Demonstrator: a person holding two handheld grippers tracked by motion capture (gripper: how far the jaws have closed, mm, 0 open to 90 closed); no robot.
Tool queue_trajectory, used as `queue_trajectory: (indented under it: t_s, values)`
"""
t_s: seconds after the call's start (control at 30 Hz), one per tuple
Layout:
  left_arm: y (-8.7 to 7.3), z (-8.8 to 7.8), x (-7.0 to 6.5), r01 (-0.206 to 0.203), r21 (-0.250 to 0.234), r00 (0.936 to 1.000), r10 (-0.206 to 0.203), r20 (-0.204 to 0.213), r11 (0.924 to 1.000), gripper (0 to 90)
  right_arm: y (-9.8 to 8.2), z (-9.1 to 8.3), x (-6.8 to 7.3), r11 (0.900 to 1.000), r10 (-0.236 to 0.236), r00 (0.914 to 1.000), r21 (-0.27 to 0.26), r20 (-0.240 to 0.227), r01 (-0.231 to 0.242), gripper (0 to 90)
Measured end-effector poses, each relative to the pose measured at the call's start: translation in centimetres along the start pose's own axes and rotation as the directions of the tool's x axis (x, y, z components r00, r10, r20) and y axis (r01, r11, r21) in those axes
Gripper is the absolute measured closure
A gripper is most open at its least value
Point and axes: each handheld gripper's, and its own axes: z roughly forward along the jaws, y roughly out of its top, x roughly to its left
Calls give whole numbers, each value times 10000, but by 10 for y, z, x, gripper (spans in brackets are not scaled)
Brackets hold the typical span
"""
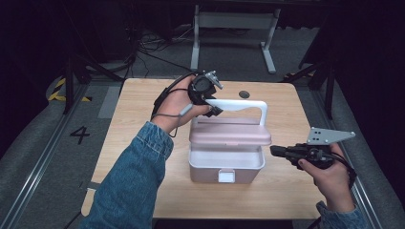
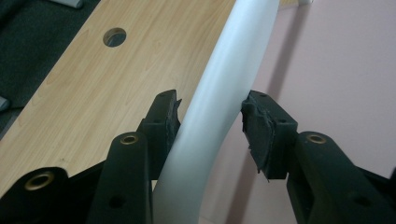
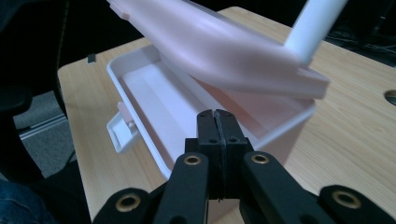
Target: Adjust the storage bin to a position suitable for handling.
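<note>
A pink box [image 1: 210,174] stands mid-table, and its pink lid [image 1: 229,134] is lifted partway off the base. The lid carries a white hoop handle [image 1: 241,102]. My left gripper [image 1: 211,107] is shut on the handle's left end. In the left gripper view both pads press the white handle [image 2: 233,56] beside the pink lid [image 2: 336,70]. My right gripper [image 1: 274,150] hovers level just right of the box, shut with nothing in it. In the right gripper view its closed tips [image 3: 217,114] point at the open box [image 3: 116,70] under the tilted lid [image 3: 219,46].
The wooden table [image 1: 143,109] has a round cable hole [image 1: 244,94] behind the box. A white latch [image 1: 227,176] hangs on the box's front wall. Bare wood lies left and right of the box. Dark floor, cables and a white stand are beyond the far edge.
</note>
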Motion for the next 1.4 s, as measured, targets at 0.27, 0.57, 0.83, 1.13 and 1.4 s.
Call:
queue_trajectory:
  t_s: [0.27,0.57,0.83,1.13,1.4]
  values:
    - [-2,0,-1,46,-60,10000,-45,57,10000,564,1,12,0,9984,76,10000,-558,43,-73,900]
    - [-6,-9,-6,92,-642,9982,-130,-588,9979,382,1,13,0,9984,137,9998,-553,140,-129,900]
    - [-18,-28,-6,380,-1206,9977,-445,-515,9920,354,2,13,-1,9979,260,9996,-600,117,-252,900]
    - [-39,-51,-9,772,-1967,9937,-916,-649,9774,354,3,14,-1,9978,252,9996,-613,120,-245,900]
    - [-62,-59,-21,1172,-2761,9886,-1386,-593,9540,362,4,14,-1,9964,394,9992,-751,101,-386,900]
